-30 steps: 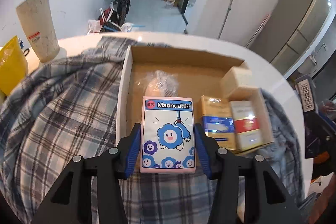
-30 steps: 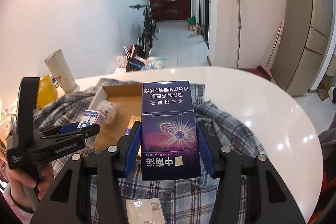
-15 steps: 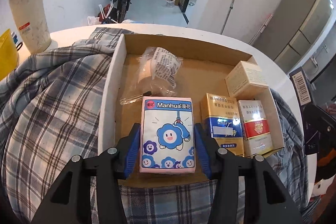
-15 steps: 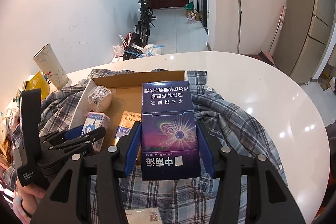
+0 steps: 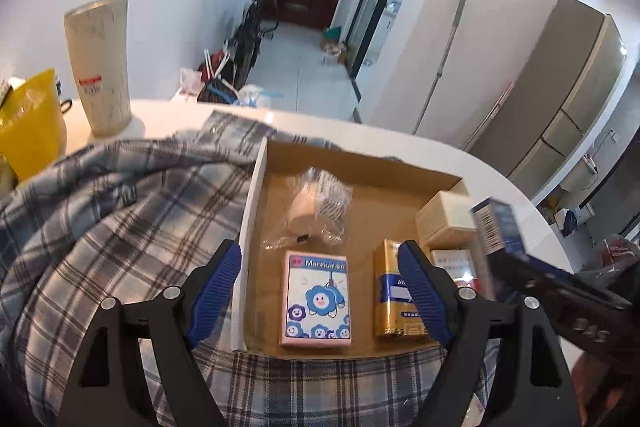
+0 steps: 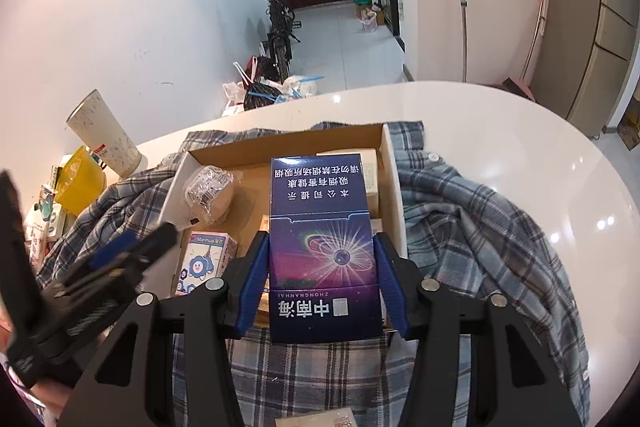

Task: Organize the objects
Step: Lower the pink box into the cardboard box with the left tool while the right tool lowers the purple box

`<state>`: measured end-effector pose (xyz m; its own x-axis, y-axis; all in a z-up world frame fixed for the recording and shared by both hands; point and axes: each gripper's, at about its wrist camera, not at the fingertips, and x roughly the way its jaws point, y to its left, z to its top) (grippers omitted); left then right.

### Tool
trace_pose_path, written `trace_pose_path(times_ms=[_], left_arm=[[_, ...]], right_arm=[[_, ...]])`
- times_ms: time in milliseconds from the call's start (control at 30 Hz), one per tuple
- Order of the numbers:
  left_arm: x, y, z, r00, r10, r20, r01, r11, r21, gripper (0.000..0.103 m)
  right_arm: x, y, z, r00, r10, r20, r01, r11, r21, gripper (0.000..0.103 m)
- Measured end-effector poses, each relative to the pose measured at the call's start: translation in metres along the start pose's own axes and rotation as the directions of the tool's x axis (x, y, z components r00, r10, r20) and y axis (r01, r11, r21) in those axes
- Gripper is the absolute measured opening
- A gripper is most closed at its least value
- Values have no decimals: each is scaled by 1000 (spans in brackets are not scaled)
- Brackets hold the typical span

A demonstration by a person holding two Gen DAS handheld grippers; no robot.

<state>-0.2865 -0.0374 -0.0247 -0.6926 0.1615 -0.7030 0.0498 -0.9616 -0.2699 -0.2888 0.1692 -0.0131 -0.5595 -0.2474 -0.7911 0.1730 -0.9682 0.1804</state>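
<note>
A shallow cardboard box [image 5: 360, 159] lies on a plaid shirt on a white table. The pink Manhua tissue pack [image 5: 317, 299] lies flat in its near left part, next to a gold pack [image 5: 394, 297] and a red and white pack [image 5: 456, 265]. My left gripper [image 5: 320, 283] is open above the tissue pack and apart from it. My right gripper [image 6: 320, 275] is shut on a dark blue cigarette box [image 6: 322, 247] and holds it over the cardboard box [image 6: 390, 179]. The blue box also shows in the left wrist view [image 5: 498, 227].
A wrapped bun in clear plastic [image 5: 320, 207] and a cream box [image 5: 444, 219] lie in the cardboard box. A tall paper cup [image 5: 100, 67] and a yellow bag [image 5: 30, 123] stand at the table's left. The plaid shirt [image 6: 480, 239] spreads around the box.
My left gripper opened and let go of the tissue pack, which now lies in the box, and drew back. My right gripper moved the blue box forward over the cardboard box.
</note>
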Motion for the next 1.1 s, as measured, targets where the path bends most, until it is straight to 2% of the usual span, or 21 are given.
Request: trace_pose_path(times_ms=[167, 367, 567, 667, 700, 800, 900, 1100], left_arm=[[-3, -3, 1, 1000, 3, 27, -3, 1000, -1, 87], [-4, -4, -1, 999, 2, 46, -2, 1000, -1, 87], [-5, -4, -2, 999, -11, 52, 11, 1000, -5, 87], [-5, -4, -2, 999, -9, 49, 9, 1000, -3, 87], [-5, -4, -2, 999, -11, 49, 11, 1000, -1, 87], [-7, -6, -2, 998, -17, 52, 17, 1000, 5, 87], [-14, -10, -1, 998, -19, 65, 17, 999, 27, 87], [-53, -25, 4, 986, -23, 166, 8, 996, 92, 87]], right_arm=[[18, -4, -3, 998, 34, -48, -34, 999, 12, 51], [33, -8, -8, 997, 16, -70, -15, 1000, 23, 50], [37, -10, -9, 998, -32, -49, 32, 999, -2, 51], [36, -10, -8, 998, -23, -54, 23, 1000, -6, 51], [36, -10, -8, 998, -16, -56, 16, 1000, -8, 54], [29, -13, -7, 999, -12, -30, 12, 1000, 4, 64], [15, -16, -5, 1000, -2, -9, 2, 1000, 16, 64], [-33, -24, -3, 996, -3, 87, 1, 1000, 22, 64]])
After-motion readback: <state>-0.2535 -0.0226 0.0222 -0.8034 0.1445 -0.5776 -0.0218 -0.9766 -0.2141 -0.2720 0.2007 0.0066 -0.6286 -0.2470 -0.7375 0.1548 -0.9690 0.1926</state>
